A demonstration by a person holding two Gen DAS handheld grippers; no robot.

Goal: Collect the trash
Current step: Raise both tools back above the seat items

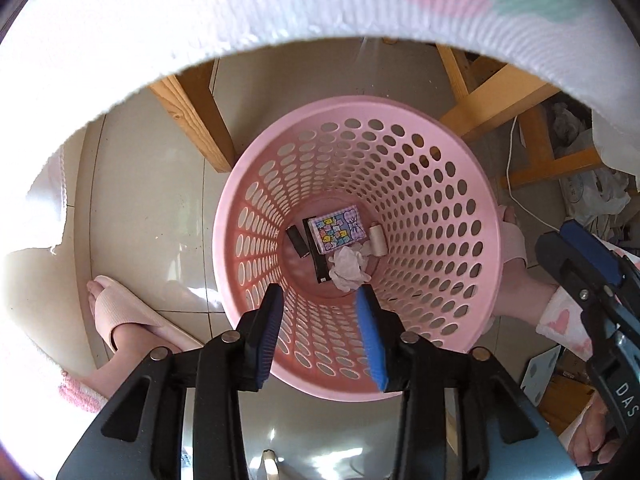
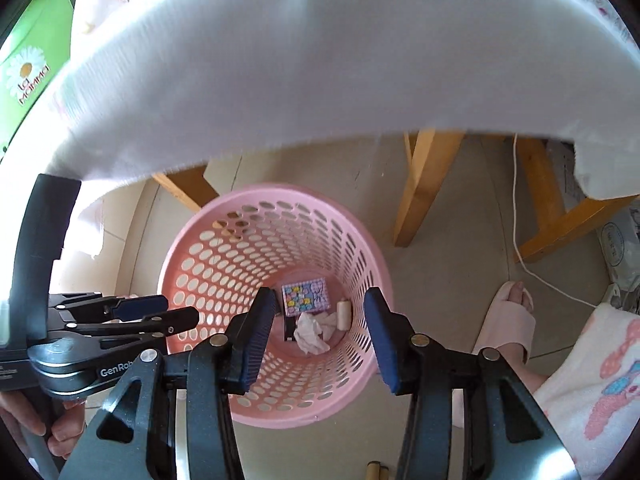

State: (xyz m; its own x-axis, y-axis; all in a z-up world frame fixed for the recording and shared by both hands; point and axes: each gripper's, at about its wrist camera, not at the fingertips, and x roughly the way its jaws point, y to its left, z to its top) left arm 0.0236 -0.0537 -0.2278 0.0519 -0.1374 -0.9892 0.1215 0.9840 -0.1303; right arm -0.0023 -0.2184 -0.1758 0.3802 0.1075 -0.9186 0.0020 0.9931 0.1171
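Observation:
A pink perforated basket (image 1: pixel 432 184) stands on the tiled floor, also in the right wrist view (image 2: pixel 224 240). Inside lie a crumpled white tissue (image 1: pixel 348 268) (image 2: pixel 312 332), a patterned small box (image 1: pixel 340 232) (image 2: pixel 306 295), a black bar (image 1: pixel 298 242), a cream roll (image 1: pixel 377 240) (image 2: pixel 344 314). My left gripper (image 1: pixel 320 308) is open and empty above the basket's near rim. My right gripper (image 2: pixel 320 312) is open and empty above the basket. The left gripper also shows at the left of the right wrist view (image 2: pixel 152 312).
A white cloth-covered table edge (image 1: pixel 200 20) (image 2: pixel 320 60) hangs overhead. Wooden table legs (image 1: pixel 196 120) (image 2: pixel 424 184) stand behind the basket. The person's slippered feet (image 1: pixel 128 312) (image 2: pixel 508 320) flank it. A white cable (image 2: pixel 520 240) runs on the floor; a green bag (image 2: pixel 32 64) sits far left.

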